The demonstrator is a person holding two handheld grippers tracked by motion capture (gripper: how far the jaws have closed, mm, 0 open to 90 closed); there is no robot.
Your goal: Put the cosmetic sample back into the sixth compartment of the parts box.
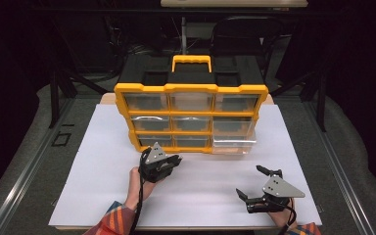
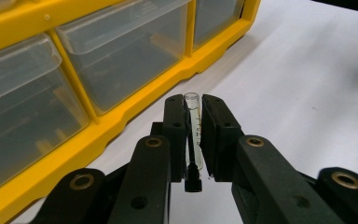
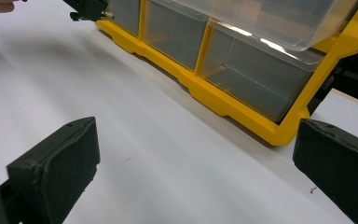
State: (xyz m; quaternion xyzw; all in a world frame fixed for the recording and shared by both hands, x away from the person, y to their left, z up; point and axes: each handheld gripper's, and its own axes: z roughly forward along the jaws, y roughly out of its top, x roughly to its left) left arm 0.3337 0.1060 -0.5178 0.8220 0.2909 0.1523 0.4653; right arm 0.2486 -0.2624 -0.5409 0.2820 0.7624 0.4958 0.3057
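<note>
My left claw (image 2: pixel 193 140): matt black plastic jaws, brass-looking rivets, pinching a clear glossy tube (image 2: pixel 192 122) with a black cap. Organizer (image 1: pixel 191 117): glossy yellow plastic frame, clear smooth drawers. Table sheet (image 1: pixel 103 186): matt white, paper-like. My right claw's pads (image 3: pixel 58 168): rough black foam.

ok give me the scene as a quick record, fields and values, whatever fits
setting: white board on a table
organiser: yellow drawer case, three rows of three clear drawers, handle on top
open drawer: bottom right drawer pulled out
left gripper: shut on a small clear vial, black cap toward the camera, near the case's bottom left
right gripper: open, holds nothing, over the board at front right
drawer contents: cannot tell
</note>
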